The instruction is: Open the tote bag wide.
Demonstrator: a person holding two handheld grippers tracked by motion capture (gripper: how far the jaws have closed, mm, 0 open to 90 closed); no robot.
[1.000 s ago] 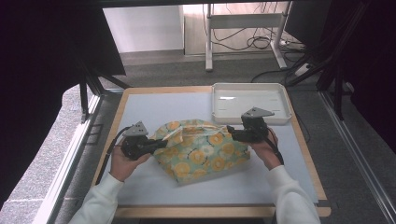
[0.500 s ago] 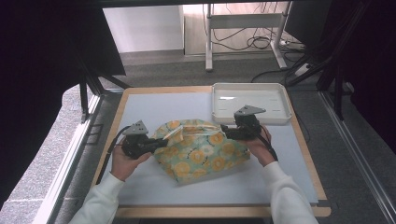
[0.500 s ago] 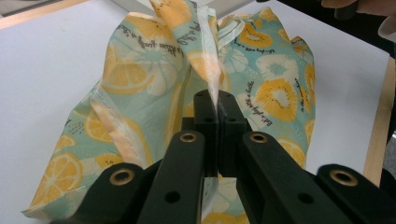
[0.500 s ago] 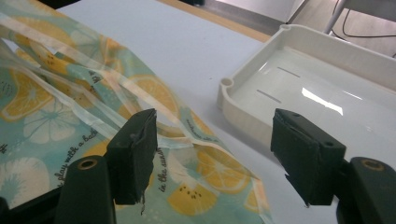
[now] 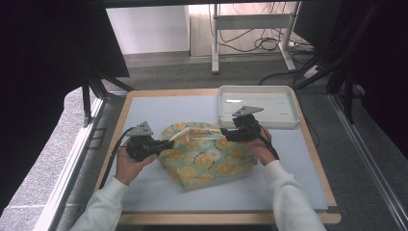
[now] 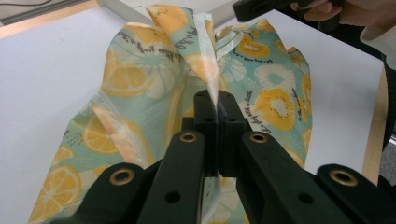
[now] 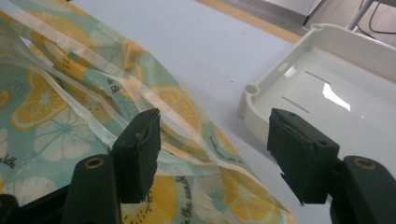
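Citrus-print cloth bag (image 5: 209, 154) between grippers: left gripper (image 6: 217, 114) clamped on its pale edge strip, right gripper (image 7: 215, 149) wide apart over its rim, jaws just closing, nothing gripped.

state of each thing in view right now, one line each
teal fruit-print cloth bag: lying crumpled on the mat, one edge pinched and lifted
white plastic tray: empty, upright
left gripper: shut on the bag's edge
right gripper: open, jaws just been closing, not gripping the cloth

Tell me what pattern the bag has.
Teal bag printed with yellow-orange citrus slices; clearest in the left gripper view.
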